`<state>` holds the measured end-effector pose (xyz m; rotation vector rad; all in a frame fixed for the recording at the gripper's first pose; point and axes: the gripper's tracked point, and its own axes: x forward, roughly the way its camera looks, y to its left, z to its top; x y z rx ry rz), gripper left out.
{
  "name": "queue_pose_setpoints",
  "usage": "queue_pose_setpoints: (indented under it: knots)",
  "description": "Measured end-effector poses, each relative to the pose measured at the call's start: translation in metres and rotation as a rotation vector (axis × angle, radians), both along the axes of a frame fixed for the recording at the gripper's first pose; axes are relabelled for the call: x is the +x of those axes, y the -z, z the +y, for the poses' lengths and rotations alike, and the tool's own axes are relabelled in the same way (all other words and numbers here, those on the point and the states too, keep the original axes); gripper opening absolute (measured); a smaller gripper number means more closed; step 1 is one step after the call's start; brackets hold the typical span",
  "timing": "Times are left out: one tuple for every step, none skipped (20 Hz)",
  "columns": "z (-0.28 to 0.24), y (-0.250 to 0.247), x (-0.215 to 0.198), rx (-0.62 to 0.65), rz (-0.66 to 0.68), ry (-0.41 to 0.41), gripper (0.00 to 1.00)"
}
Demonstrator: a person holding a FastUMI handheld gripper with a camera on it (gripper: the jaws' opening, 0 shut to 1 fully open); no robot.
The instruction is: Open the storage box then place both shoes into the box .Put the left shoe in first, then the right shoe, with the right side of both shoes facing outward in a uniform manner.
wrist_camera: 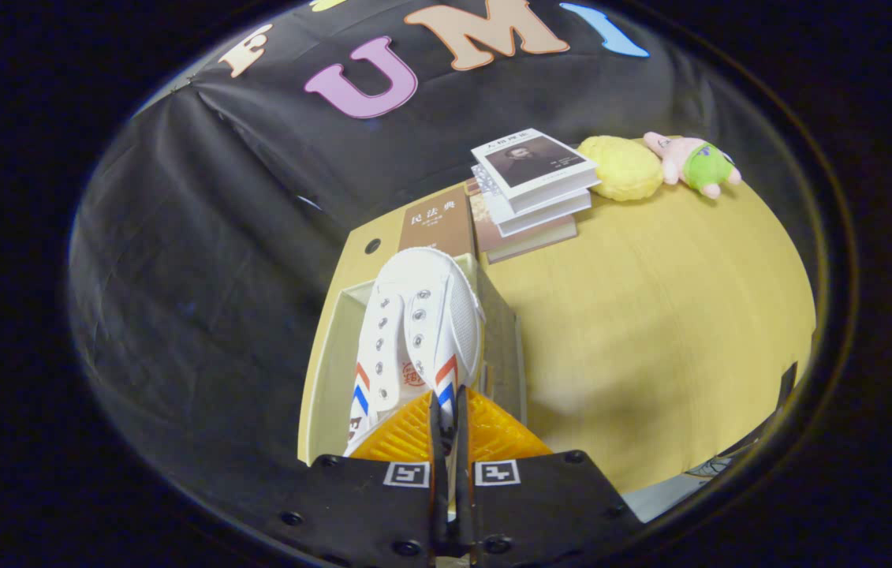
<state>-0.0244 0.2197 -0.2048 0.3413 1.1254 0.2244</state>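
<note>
**One white canvas shoe pinched in the fingers over the open box**

The gripper [446, 418] has its fingers drawn narrow, both pressing on the heel edge of a single white canvas low-top shoe [420, 331], which points away from them, toe tilted up. The shoe has two rows of metal eyelets, no laces visible, red and blue chevron stripes on both sides, and a small reddish mark on the tongue that is too small to read.

The shoe hangs over a clear, straight-walled plastic storage box [335, 355], open on top, standing at the near left corner of the pale yellow wooden surface [651, 331]. I cannot tell whether the sole touches the box.

Beyond the toe lies one brown-covered book [436, 225] with pale printed characters, and just beside it a stack of three or so books [532, 189], the top one white with a dark portrait on its cover. Near the stack rest one knobbly yellow plush cushion [623, 167] and one pink and green plush toy [694, 163], touching each other.
</note>
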Motion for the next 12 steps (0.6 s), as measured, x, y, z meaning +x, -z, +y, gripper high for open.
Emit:
queue_pose_setpoints:
  knots:
    - [0.004,0.004,0.002,-0.003,0.001,0.0,0.07]
    - [0.006,0.005,0.001,-0.008,0.005,-0.001,0.07]
    - [0.009,0.006,0.0,-0.01,-0.002,-0.009,0.07]
    - [0.014,0.004,0.002,0.006,-0.015,-0.013,0.15]
    - [0.018,-0.002,0.005,0.039,-0.033,0.001,0.22]
    - [0.019,-0.004,0.01,0.047,-0.051,0.018,0.3]
    - [0.013,-0.011,0.013,0.047,-0.073,0.028,0.4]
    - [0.007,-0.015,0.016,0.039,-0.089,0.031,0.5]
    - [0.002,-0.017,0.014,0.031,-0.098,0.031,0.6]
    - [-0.002,-0.016,0.016,0.028,-0.107,0.026,0.7]
    - [-0.007,-0.025,0.012,0.028,-0.124,0.02,0.8]
    - [-0.013,-0.033,0.012,0.025,-0.15,0.01,0.9]
